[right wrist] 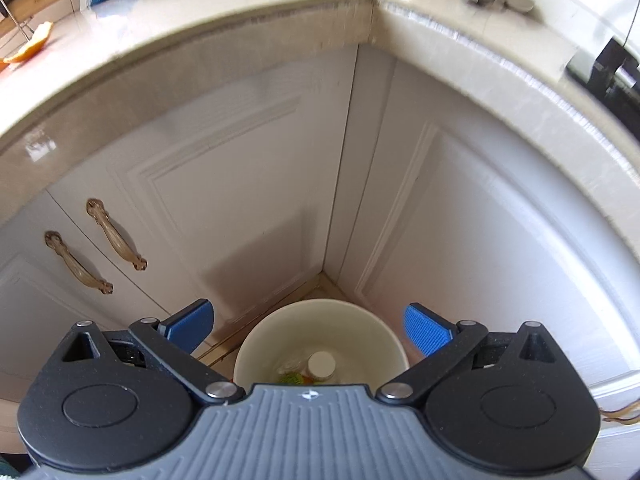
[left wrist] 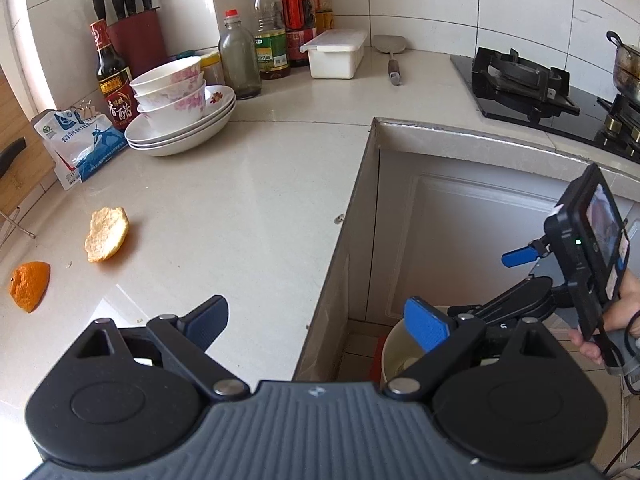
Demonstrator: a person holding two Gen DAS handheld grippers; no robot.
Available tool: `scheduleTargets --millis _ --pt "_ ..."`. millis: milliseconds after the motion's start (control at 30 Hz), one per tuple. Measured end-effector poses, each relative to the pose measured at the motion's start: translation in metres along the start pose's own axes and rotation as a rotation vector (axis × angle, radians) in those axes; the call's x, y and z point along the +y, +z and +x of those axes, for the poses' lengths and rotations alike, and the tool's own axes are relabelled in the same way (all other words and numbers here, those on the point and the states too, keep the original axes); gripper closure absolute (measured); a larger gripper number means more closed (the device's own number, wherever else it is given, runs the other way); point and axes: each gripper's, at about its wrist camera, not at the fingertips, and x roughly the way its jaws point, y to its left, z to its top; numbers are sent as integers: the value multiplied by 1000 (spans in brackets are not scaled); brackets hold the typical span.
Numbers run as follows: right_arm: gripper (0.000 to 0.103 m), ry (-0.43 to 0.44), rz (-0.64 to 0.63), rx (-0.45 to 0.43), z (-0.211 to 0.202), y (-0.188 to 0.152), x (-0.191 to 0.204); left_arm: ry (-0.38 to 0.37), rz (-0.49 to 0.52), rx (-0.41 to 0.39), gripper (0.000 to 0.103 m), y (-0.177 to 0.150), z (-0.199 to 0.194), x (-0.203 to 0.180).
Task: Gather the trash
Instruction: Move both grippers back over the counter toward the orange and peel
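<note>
Two pieces of orange peel lie on the pale countertop [left wrist: 248,208] at the left: one pith-up [left wrist: 107,234], one orange side up [left wrist: 30,284]. My left gripper [left wrist: 316,324] hangs open and empty over the counter's front edge, to the right of both peels. On the floor in the cabinet corner stands a cream trash bin [right wrist: 320,305] holding a white round-capped item [right wrist: 321,364] and green and orange scraps [right wrist: 294,378]. Above it my right gripper [right wrist: 308,326] is wide open with nothing between its fingers. A peel [right wrist: 34,46] shows on the counter far left.
Stacked bowls on plates [left wrist: 180,112], a blue-white bag [left wrist: 76,148], bottles [left wrist: 272,40], a knife block [left wrist: 136,36], a white box [left wrist: 336,54] and a spatula [left wrist: 392,60] crowd the counter's back. A gas hob [left wrist: 528,84] with a pot [left wrist: 628,68] is right. Cabinet door handles [right wrist: 116,236] are left of the bin.
</note>
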Motion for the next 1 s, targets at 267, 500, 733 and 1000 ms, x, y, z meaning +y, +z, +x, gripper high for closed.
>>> scheduleTargets --millis 267,500,733,1000 --pt "0 -19 26 -54 -44 16 9 -13 -12 -18 8 6 -8 19" --pt "0 -2 -44 -168 -87 50 36 17 -62 -21 8 6 -20 49" --pt "0 105 -176 -252 -103 97 89 107 -149 -22 8 -6 -31 100" --pt "0 232 -333 -244 -73 142 170 226 -277 -11 8 -27 -40 164"
